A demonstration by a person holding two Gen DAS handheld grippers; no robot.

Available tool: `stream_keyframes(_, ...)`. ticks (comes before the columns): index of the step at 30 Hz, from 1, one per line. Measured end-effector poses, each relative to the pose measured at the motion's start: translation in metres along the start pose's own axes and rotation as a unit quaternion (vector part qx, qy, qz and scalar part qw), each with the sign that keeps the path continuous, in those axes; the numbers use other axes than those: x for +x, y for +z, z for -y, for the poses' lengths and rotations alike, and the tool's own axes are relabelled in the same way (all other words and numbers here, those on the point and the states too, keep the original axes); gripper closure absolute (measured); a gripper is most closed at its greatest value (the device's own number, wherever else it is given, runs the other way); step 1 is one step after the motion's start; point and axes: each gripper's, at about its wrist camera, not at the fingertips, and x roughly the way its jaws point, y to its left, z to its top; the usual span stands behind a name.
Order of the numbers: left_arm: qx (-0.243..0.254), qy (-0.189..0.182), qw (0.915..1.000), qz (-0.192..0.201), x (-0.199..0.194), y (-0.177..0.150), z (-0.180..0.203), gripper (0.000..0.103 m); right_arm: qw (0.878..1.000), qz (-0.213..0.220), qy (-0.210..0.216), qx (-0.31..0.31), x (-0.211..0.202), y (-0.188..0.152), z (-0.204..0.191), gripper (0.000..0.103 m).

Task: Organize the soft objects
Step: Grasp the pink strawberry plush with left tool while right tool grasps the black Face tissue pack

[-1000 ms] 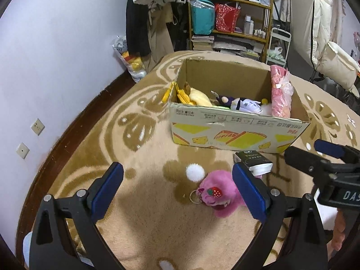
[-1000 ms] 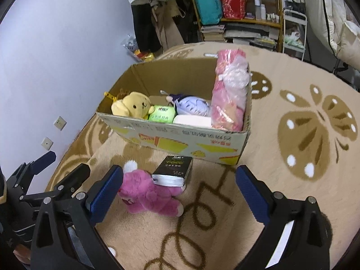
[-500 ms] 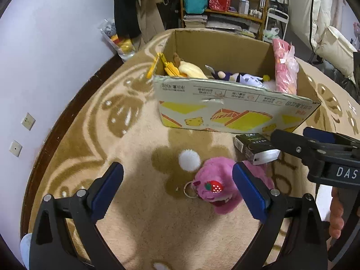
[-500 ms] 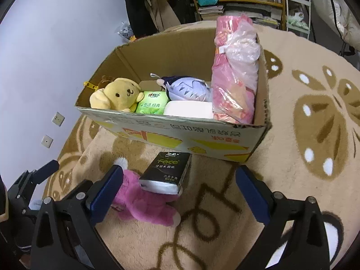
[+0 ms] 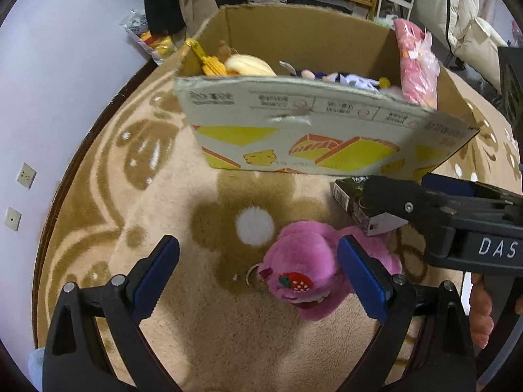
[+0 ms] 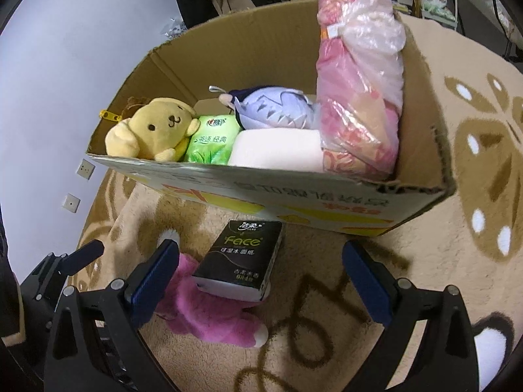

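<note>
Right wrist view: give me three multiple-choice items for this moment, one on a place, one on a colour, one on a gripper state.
1. Where does the black tissue pack lie?
A. Inside the box
B. On the rug, partly on the pink plush
C. On a shelf

2. What colour is the tissue pack beside the yellow plush in the box?
A. Green
B. Red
C. Blue

3. How do the right gripper's jaws stand?
A. Shut on the black pack
B. Shut on nothing
C. Open, holding nothing

Answers:
1. B, the pack sits in front of the box, one end propped on the pink plush on the rug.
2. A, the pack against the yellow plush is green.
3. C, both blue pads stand wide apart with the black pack untouched between them.
</note>
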Motion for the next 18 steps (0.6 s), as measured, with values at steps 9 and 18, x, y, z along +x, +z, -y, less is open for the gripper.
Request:
stream_keyframes(9, -0.002, -0.009, 0.9998, -0.019, 0.012, -0.001, 0.001, 0.006, 1.0, -0.023, 0.007, 0.008, 0.02, 0.002, 0.001, 0.0)
stream_keyframes(18, -0.022, -0.025, 0.9989, -0.033, 0.021, -0.002, -0.007, 0.003, 0.999, -0.045, 0.002, 0.009, 0.041, -0.004, -0.003, 0.01)
